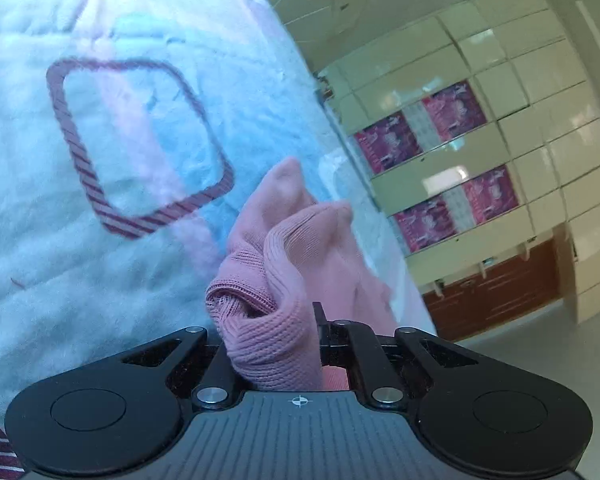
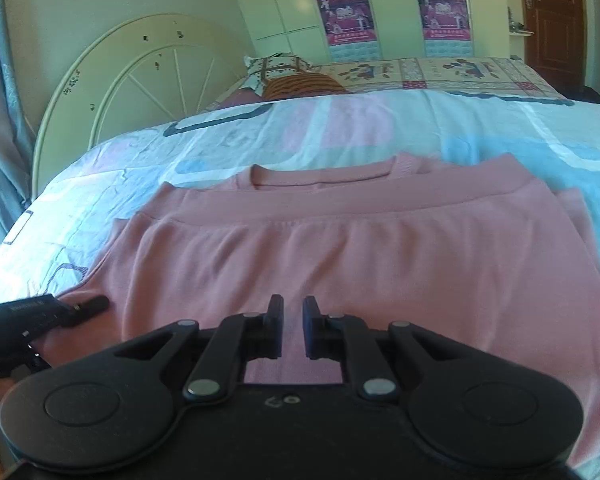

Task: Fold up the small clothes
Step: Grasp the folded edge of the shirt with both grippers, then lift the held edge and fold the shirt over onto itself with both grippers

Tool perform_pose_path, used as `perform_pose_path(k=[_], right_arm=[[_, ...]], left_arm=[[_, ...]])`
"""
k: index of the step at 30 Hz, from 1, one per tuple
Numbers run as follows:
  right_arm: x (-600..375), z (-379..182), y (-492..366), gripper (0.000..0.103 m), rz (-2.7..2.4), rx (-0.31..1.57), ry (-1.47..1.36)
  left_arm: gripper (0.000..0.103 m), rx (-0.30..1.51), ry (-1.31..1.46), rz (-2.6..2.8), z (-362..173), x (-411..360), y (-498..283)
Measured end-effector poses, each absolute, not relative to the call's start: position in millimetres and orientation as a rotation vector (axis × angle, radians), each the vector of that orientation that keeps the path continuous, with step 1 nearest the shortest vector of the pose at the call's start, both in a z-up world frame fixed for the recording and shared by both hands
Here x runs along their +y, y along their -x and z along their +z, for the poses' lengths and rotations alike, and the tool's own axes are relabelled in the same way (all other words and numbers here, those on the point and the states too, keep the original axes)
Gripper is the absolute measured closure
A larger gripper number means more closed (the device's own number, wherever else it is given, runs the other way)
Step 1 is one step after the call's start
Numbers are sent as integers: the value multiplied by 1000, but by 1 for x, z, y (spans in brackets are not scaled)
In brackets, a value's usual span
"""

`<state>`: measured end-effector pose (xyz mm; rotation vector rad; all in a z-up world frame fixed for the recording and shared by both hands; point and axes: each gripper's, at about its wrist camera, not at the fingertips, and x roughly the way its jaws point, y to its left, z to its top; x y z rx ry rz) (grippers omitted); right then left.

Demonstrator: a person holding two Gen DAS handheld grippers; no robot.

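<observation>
garment: pink knit sweatshirt with ribbed neckline and hem
state: partly folded, hem band lying just below the collar
place: flat on the bed
ribbed cuff: bunched, lifted off the bed

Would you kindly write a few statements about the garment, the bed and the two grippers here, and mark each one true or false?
1. The left gripper is shut on pink ribbed fabric. True.
2. The pink garment lies on a wooden floor. False: it lies on the bed cover.
3. The garment's hem band is folded up near the neckline. True.
4. The garment is blue. False: it is pink.
5. The right gripper grips a pillow. False: its jaws are nearly closed, holding nothing.
</observation>
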<state>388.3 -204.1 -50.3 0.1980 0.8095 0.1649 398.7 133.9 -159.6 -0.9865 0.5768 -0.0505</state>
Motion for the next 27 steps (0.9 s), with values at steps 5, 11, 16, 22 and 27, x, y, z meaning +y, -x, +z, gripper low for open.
perform_pose_path(k=[5,11,16,22,27], right_arm=[[-202,-80,-405,99,167,903,-200],[-218,-83,-402,100,223,883,-273],[-260,-65,-382,95,215,786,-380],[-351,-40,-347,92,94,655,-487],[-423,-39,-319,84,14,640,-570]], left_arm=[[94,608,908,-53,-156,132,-399],[94,647,964,-11,-164,133,-406],[94,554,791,-232,-92,68,-409],[94,602,578,-466,-31,-61,-418],[90,855,370,-583,-52,-188,-419]])
